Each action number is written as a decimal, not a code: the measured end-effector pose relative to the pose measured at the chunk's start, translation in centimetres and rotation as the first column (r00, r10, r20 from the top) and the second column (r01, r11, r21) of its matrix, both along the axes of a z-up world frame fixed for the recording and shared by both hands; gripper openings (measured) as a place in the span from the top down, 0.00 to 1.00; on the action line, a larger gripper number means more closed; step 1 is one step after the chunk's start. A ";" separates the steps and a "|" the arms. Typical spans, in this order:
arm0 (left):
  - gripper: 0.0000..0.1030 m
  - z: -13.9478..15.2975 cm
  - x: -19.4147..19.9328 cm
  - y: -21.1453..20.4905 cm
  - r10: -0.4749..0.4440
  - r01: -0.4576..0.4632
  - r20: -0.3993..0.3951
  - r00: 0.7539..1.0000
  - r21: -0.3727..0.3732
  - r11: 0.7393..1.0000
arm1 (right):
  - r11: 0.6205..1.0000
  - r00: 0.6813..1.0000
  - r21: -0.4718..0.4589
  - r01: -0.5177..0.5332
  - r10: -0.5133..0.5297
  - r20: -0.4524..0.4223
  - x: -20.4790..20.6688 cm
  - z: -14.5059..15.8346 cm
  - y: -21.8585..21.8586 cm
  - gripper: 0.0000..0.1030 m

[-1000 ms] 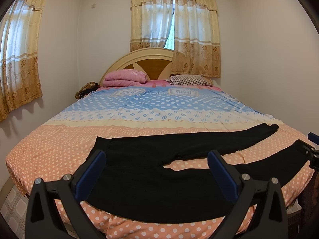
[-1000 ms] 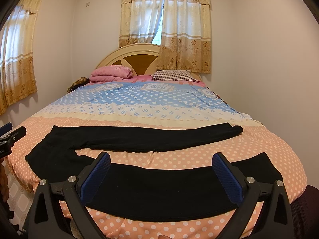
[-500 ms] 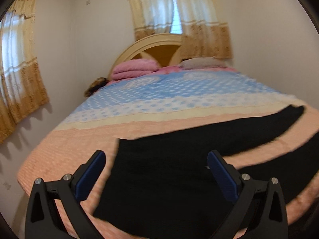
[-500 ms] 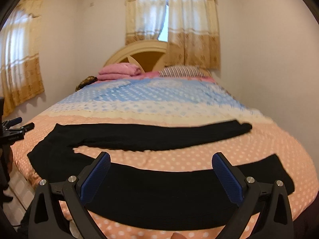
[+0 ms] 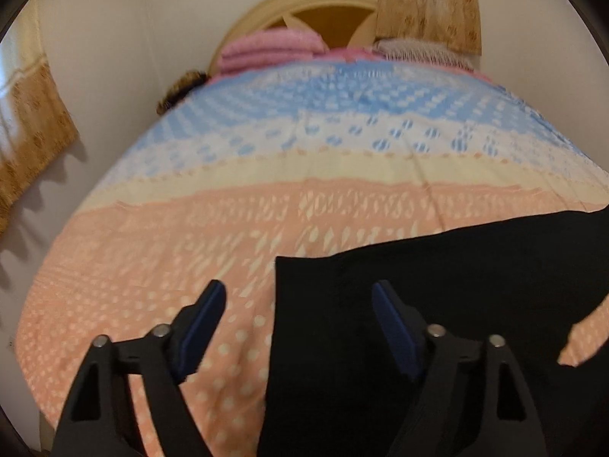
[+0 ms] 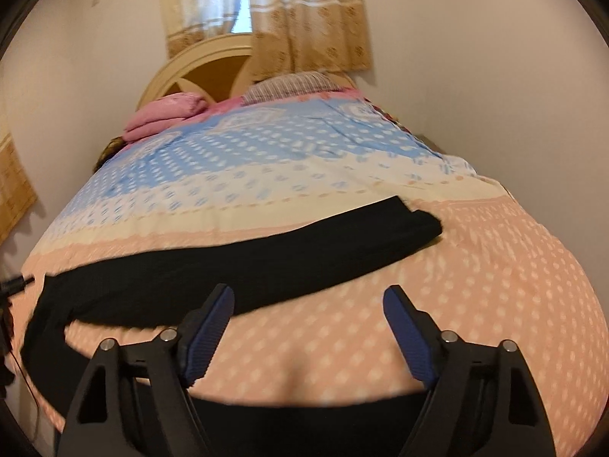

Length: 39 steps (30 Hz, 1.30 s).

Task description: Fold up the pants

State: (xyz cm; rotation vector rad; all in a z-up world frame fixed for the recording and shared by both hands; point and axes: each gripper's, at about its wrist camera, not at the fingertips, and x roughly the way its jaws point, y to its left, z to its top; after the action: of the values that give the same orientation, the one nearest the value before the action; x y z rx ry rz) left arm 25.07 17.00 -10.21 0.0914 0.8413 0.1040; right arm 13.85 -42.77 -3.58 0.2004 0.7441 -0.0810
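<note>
Black pants (image 5: pixel 437 304) lie flat on the bed, waist at the left, legs running right. In the left wrist view my left gripper (image 5: pixel 300 304) is open and empty, low over the waistband's left edge, which lies between its fingers. In the right wrist view the far leg (image 6: pixel 266 266) stretches across the bed and the near leg (image 6: pixel 304 419) lies under my gripper. My right gripper (image 6: pixel 308 304) is open and empty, above the peach cover between the two legs.
The bed cover (image 5: pixel 342 175) is peach, cream and blue with dots. Pink folded bedding (image 5: pixel 270 47) and a striped pillow (image 6: pixel 289 85) lie by the headboard (image 6: pixel 213 72). Walls and curtains stand close on both sides.
Both grippers have moved forward and down towards the bed, and their jaws are somewhat narrower. The left now sits over the waistband edge, the right over the gap between the legs.
</note>
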 end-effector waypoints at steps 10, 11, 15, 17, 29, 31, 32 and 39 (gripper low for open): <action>0.57 -4.0 4.3 0.5 -0.042 0.043 -0.130 0.991 0.002 0.999 | 0.992 0.990 -0.077 0.095 -0.102 -0.095 7.6 -0.7 -6.8 0.31; 0.57 -4.2 4.5 0.4 -0.049 0.050 -0.118 0.992 0.003 0.999 | 0.991 0.988 -0.078 0.105 -0.113 -0.105 8.4 -0.9 -7.6 0.31; 0.57 -4.8 4.7 0.0 -0.062 0.063 -0.118 0.991 0.002 0.998 | 0.993 0.982 -0.048 0.112 -0.117 -0.147 11.8 -2.2 -10.2 0.31; 0.57 -5.0 4.6 0.3 -0.064 0.063 -0.111 0.992 -0.018 0.998 | 0.994 0.979 -0.044 0.102 -0.108 -0.170 13.9 -3.1 -11.0 0.32; 0.59 -4.5 5.0 0.7 -0.099 0.094 -0.097 0.990 -0.053 0.994 | 0.999 0.956 0.035 0.014 -0.003 -0.294 20.2 -8.4 -11.3 0.46; 0.59 -4.7 5.2 0.8 -0.103 0.097 -0.104 0.989 -0.058 0.994 | 0.999 0.957 0.040 0.020 -0.008 -0.290 20.1 -8.6 -11.4 0.60; 0.59 -4.9 5.3 0.9 -0.101 0.094 -0.106 0.989 -0.069 0.993 | 0.999 0.958 0.041 0.027 -0.014 -0.288 19.9 -8.6 -11.6 0.67; 0.85 -3.7 5.0 0.5 -0.131 0.125 -0.085 0.988 -0.068 0.990 | 0.999 0.971 0.047 -0.018 0.028 -0.237 18.7 -7.0 -10.6 0.94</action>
State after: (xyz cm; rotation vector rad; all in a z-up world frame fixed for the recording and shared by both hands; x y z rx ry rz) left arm 30.07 17.54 -13.95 0.0920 0.9253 -0.0472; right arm 32.55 -53.40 -10.54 0.2269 0.9875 -0.0668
